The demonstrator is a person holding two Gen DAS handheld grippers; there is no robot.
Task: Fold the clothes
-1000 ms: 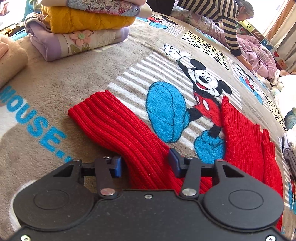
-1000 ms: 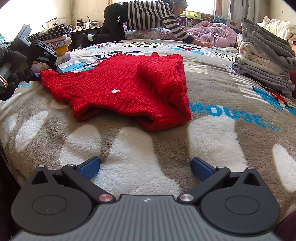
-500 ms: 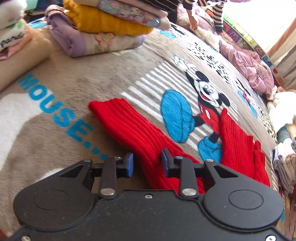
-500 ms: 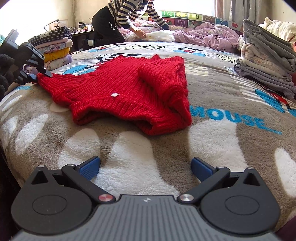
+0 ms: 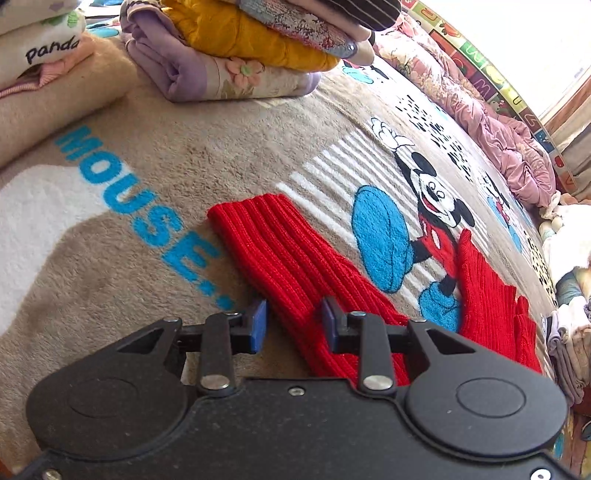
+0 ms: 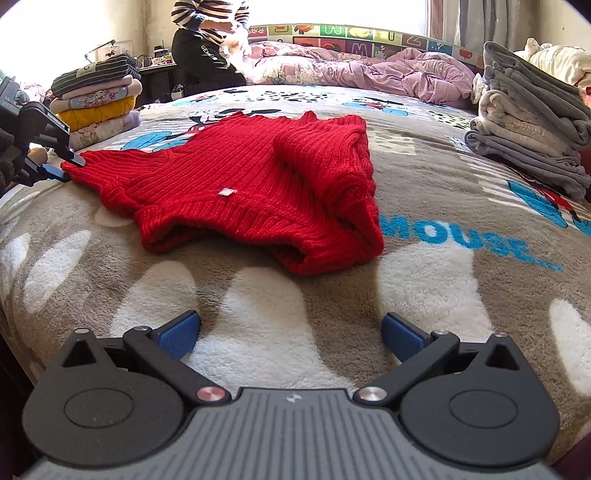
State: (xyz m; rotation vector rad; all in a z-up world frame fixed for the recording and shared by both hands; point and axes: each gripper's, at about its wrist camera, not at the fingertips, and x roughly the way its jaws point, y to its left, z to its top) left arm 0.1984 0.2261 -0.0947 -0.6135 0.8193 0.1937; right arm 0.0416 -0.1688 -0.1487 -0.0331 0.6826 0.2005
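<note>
Red sweater [image 6: 258, 184], mid-frame in right view on cartoon blanket [image 6: 295, 332]: soft, chunky rib knit, likely floppy and stretchy. Sleeve [image 5: 280, 251] pinched by left gripper [image 5: 291, 325]; a hold further up looks better. Right gripper [image 6: 290, 334] spread, empty.

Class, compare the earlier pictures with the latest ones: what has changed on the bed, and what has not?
The left hand-held gripper narrowed its jaws around the outstretched sleeve of the red sweater. The person in the striped top rose from leaning over the bed. The right hand-held gripper stayed open and still; the sweater's body kept its place.
</note>
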